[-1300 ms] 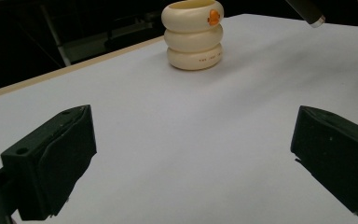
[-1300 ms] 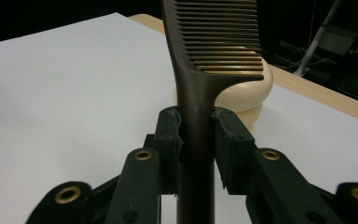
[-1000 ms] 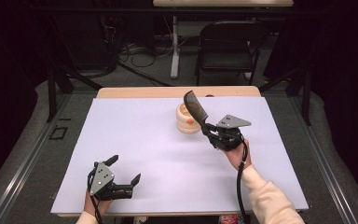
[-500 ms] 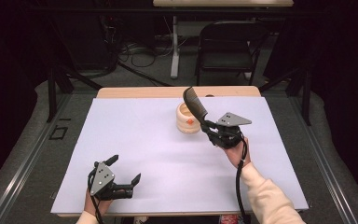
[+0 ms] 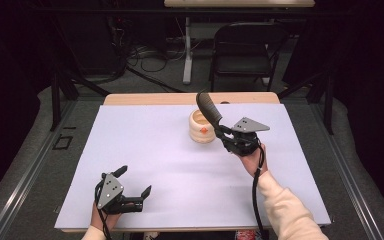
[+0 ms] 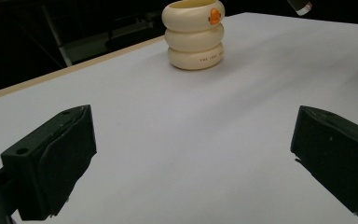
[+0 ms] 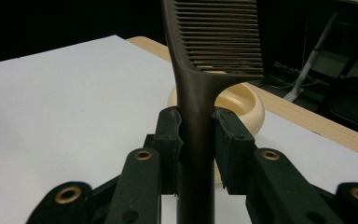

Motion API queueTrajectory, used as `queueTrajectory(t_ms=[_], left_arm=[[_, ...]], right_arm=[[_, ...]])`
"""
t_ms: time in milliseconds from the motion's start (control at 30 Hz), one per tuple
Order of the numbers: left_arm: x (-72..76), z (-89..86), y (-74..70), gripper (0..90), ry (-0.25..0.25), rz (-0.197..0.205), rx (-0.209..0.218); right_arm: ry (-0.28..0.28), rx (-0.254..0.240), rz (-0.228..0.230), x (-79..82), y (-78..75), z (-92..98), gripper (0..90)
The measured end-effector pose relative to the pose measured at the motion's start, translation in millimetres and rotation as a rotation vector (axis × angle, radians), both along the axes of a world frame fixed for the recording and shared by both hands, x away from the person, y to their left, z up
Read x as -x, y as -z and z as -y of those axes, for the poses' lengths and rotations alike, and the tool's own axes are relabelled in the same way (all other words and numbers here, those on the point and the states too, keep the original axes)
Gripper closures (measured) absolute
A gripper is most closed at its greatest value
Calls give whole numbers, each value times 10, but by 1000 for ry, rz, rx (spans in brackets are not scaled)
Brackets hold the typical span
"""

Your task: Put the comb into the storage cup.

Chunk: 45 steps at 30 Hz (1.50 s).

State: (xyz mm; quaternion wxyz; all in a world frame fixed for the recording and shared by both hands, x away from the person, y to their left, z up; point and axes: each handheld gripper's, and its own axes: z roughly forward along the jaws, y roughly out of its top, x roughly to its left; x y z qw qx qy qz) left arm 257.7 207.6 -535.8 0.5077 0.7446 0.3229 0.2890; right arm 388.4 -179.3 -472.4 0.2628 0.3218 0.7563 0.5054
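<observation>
Two tongs: right tongs (image 5: 223, 131) pinch a dark comb (image 5: 209, 108) beside the cream holder (image 5: 202, 127) mid-frame — left tongs (image 5: 132, 182) spread, lower left on the table (image 5: 150, 150).

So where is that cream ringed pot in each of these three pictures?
High view: the cream ringed pot stands at the table's far middle, just left of the right gripper.
Left gripper view: top centre, far beyond the two open jaws.
Right gripper view: centre, partly hidden behind the dark comb clamped in the jaws.
Shared landmark: the white table cover, with the pot's orange mark in the high and left gripper views.
</observation>
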Motion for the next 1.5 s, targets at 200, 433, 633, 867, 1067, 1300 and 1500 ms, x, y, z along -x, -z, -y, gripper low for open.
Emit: queueTrajectory(t_ms=[200,433,633,867,1067,1300,1500], left_arm=[[4,2,-3,2,-1,3,1],[2,3,-1,2,-1,1,1],[0,0,-2,2,1,3,2],[-1,4,-1,2,1,2,2],[0,4,-1,2,2,3,2],[0,6,-2,2,4,4,2],[0,7,-3,2,3,3,-1]], right_arm=[[3,-1,13,-13,-17,-30,724],[-7,-23,23,-62,-35,-77,724],[-8,-28,36,-100,-27,-114,724],[-2,-43,45,-164,4,-142,724],[1,-63,59,-211,-9,-148,724],[-1,-74,79,-257,-34,-178,724],[-5,-81,92,-297,-50,-212,724]])
